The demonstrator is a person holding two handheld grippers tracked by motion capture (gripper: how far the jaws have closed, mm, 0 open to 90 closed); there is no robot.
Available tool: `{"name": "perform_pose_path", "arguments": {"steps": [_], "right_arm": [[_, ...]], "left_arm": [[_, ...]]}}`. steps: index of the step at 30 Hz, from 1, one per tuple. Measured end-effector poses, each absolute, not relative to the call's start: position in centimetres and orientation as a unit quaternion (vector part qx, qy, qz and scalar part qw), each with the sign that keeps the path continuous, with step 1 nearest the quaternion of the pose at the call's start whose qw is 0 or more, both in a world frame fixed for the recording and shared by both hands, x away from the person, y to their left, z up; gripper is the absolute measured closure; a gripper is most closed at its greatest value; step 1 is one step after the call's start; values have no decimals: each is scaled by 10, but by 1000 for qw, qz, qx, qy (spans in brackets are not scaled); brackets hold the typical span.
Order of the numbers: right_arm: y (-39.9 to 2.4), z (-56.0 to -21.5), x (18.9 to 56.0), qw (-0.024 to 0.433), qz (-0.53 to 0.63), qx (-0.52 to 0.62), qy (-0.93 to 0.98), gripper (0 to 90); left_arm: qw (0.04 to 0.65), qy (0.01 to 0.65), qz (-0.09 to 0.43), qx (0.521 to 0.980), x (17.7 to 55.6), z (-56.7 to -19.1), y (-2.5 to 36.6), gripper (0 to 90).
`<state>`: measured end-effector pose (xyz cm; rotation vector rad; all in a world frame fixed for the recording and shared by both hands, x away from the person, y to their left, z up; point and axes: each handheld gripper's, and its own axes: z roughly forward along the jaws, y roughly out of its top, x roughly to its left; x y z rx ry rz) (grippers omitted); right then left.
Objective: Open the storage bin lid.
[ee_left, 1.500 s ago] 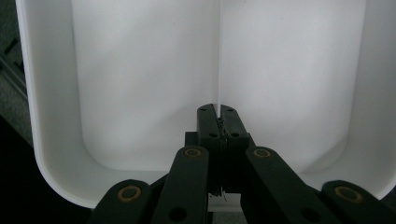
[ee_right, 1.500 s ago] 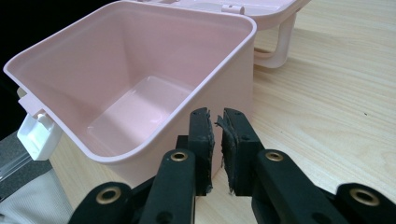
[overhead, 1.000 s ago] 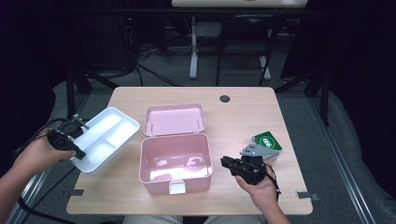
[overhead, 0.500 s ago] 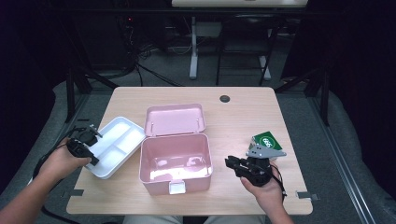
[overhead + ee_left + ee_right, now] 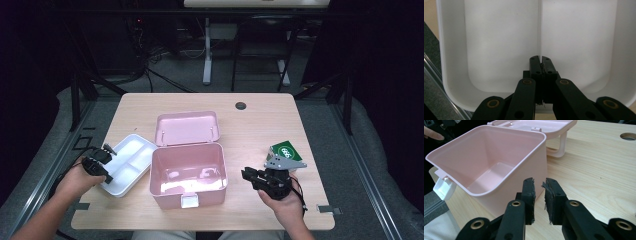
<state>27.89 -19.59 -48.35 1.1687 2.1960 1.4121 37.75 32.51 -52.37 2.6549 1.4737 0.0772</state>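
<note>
The wooden bench [image 5: 260,125] is big and light brown, with a small dark round hole [image 5: 241,105] near its far edge and lots of bare wood on the far side and the right side. In the middle sits a pink box [image 5: 189,175] with its lid [image 5: 187,127] lying open flat behind it; the box is deep, smooth and shiny inside. Just to the left of the box lies a white tray [image 5: 131,160], tilted a little, with thin walls that split it into parts and rounded corners. Its near corner is close to the left edge of the bench. The left tool [image 5: 104,161] is pinched tight on one of the thin walls inside the tray [image 5: 499,50]. The right tool [image 5: 251,176] hovers just right of the pink box [image 5: 494,170], near the front edge of the bench. It has nothing between its pads, which stand a little apart and have just been opening a bit. Behind it lies a small green packet [image 5: 284,149].
</note>
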Motion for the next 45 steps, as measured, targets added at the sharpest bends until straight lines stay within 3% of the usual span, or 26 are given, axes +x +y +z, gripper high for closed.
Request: {"name": "perform_pose_path", "arguments": {"steps": [16, 24, 31, 36, 39, 45], "right_arm": [[-200, -484, 279, 143, 475, 403, 769, 737], [-201, -479, 285, 140, 444, 391, 794, 649], [-206, -476, 297, 126, 402, 393, 817, 559], [-214, -472, 305, 142, 387, 391, 823, 540], [-218, -468, 310, 152, 377, 388, 827, 474], [-223, -465, 318, 154, 327, 387, 848, 426]], "left_arm": [[40, 474, 26, 879, 371, -537, 322, 879], [60, 468, 26, 881, 369, -526, 319, 654], [108, 479, 9, 871, 375, -515, 314, 556], [126, 476, 8, 870, 383, -510, 309, 577], [126, 477, 11, 870, 387, -506, 308, 605], [143, 480, 15, 865, 382, -500, 308, 564]]}}
